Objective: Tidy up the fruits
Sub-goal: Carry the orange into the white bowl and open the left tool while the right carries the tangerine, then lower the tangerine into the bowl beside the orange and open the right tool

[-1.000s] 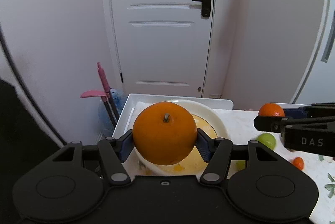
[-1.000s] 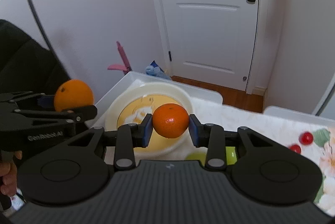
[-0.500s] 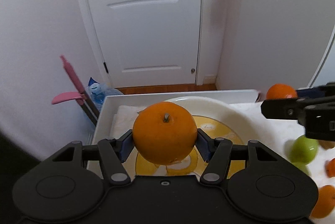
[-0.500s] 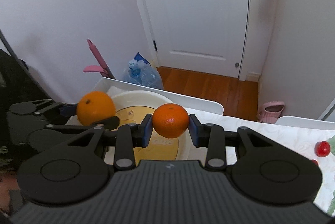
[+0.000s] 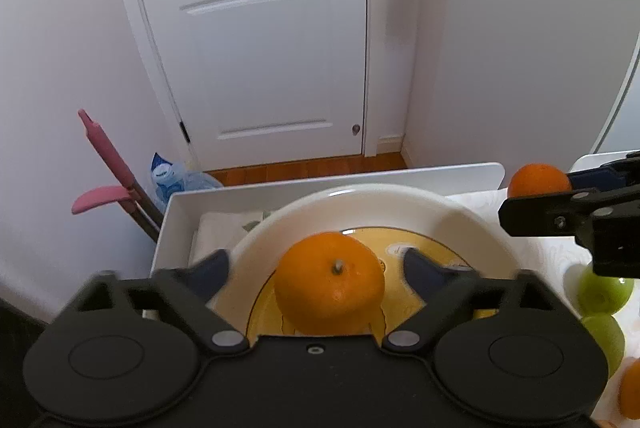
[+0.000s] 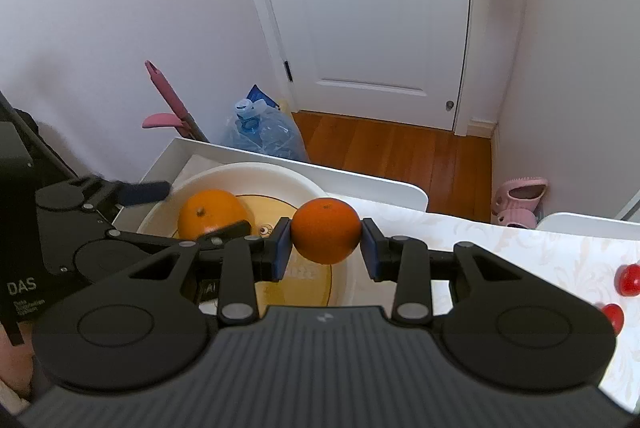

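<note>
From the left wrist, the left gripper [image 5: 328,264] stands spread wide, the large orange [image 5: 329,281] sitting free in the white bowl [image 5: 472,224] between its fingers. From the right wrist, the right gripper [image 6: 325,248] is clenched on a small tangerine [image 6: 325,236] above the bowl's right rim
</note>
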Available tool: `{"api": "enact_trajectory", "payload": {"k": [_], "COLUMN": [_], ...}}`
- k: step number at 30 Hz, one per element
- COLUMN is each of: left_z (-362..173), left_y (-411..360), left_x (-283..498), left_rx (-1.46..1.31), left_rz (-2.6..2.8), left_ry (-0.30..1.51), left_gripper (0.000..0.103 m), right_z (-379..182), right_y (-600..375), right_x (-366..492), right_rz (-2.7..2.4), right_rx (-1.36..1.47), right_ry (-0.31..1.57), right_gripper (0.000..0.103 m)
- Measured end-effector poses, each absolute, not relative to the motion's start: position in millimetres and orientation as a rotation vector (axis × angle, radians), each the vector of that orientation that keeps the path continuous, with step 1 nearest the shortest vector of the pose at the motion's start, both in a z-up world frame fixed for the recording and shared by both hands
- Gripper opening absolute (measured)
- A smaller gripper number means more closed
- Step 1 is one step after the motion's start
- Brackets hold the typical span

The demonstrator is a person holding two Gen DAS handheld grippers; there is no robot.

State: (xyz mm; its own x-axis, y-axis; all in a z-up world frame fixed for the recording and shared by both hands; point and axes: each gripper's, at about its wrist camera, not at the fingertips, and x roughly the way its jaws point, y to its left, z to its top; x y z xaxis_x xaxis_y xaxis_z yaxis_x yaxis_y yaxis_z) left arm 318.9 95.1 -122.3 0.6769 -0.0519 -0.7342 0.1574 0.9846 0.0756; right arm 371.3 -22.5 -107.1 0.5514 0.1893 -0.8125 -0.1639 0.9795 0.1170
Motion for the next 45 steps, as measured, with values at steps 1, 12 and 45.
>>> {"api": "enact_trajectory", "payload": {"k": [1, 12, 45], "left_z": [-121, -110, -98], "left_y": [95, 114, 138], "left_x": [319, 292, 251], "left_rx": [0.136, 0.076, 0.036], "left_rz": [-0.118, -0.074, 0.048], "left_ry": [0.818, 0.844, 0.851], "left_gripper": [0.099, 0.099, 0.099], "right_z": [-107, -115, -122], "right_y": [-22, -13, 12], "right_x": [371, 375, 355], "right_rz": [0.21, 0.295, 0.347], "right_rx": [0.029, -0.061, -0.202], "right_ry": [0.965, 0.96, 0.866], "right_gripper": [0.051, 0.051, 0.103]}}
